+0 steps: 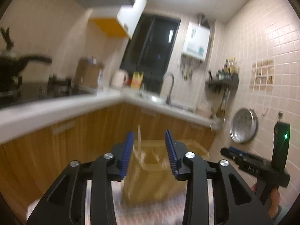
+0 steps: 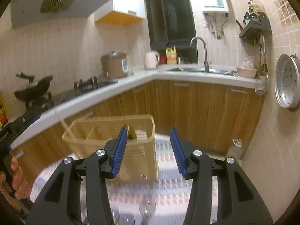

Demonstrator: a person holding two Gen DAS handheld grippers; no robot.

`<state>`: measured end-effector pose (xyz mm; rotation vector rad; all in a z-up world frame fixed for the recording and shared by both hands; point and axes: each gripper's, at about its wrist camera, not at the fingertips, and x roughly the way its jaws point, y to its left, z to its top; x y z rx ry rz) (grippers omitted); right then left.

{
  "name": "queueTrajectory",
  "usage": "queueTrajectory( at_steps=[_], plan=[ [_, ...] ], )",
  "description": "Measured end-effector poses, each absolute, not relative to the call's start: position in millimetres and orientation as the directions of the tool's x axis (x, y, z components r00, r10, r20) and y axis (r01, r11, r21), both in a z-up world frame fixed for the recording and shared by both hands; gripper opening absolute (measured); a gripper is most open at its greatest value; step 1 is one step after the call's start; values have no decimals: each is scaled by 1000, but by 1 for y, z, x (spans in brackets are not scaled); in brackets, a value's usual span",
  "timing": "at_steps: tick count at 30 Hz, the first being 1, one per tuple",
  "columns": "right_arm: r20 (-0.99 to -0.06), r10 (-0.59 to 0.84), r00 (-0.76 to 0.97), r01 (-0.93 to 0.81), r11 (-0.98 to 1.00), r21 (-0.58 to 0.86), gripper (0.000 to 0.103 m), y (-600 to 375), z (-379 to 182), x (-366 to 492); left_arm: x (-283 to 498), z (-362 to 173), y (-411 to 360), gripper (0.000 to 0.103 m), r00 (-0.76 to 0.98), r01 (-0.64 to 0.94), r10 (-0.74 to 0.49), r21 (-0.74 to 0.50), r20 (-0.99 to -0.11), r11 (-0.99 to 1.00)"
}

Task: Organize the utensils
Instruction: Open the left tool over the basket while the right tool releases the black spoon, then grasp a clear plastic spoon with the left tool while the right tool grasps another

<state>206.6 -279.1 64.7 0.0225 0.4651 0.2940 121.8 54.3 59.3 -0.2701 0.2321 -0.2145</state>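
Here, left to right. Wok (image 2: 35,91) on stove at far left, rice cooker (image 2: 114,64) and pale kettle (image 2: 151,60) along white counter (image 2: 105,93), sink tap (image 2: 201,53) further right, steel tray (image 2: 287,81) on tiled wall. Left gripper (image 1: 150,151): jaws apart, nothing between pads, hovering near side of utensil basket (image 2: 112,131). Basket translucent yellow, divided, standing on patterned cloth (image 2: 165,191) below counter; contents blurred. Right gripper (image 2: 148,151): jaws apart, empty, basket's right end behind left finger.
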Motion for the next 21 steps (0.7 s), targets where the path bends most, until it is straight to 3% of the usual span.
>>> queueTrajectory(
  at_steps=[7,11,15,21],
  plan=[
    [-629,276,727,-300,951,71,44,-276,45,188,113,21,63,35,812,153,-323,-358,-486,921],
    [-756,267,598,-309,947,90,44,-270,23,190,120,-14,61,33,646,161,-398,-393,-651,905],
    [-853,282,439,-295,942,160,36,-270,-7,198,123,-43,50,33,517,197,-423,-378,-744,905],
    [-901,277,334,-249,948,199,35,-279,-33,208,122,-67,32,32,423,229,-395,-325,-816,918]
  ],
)
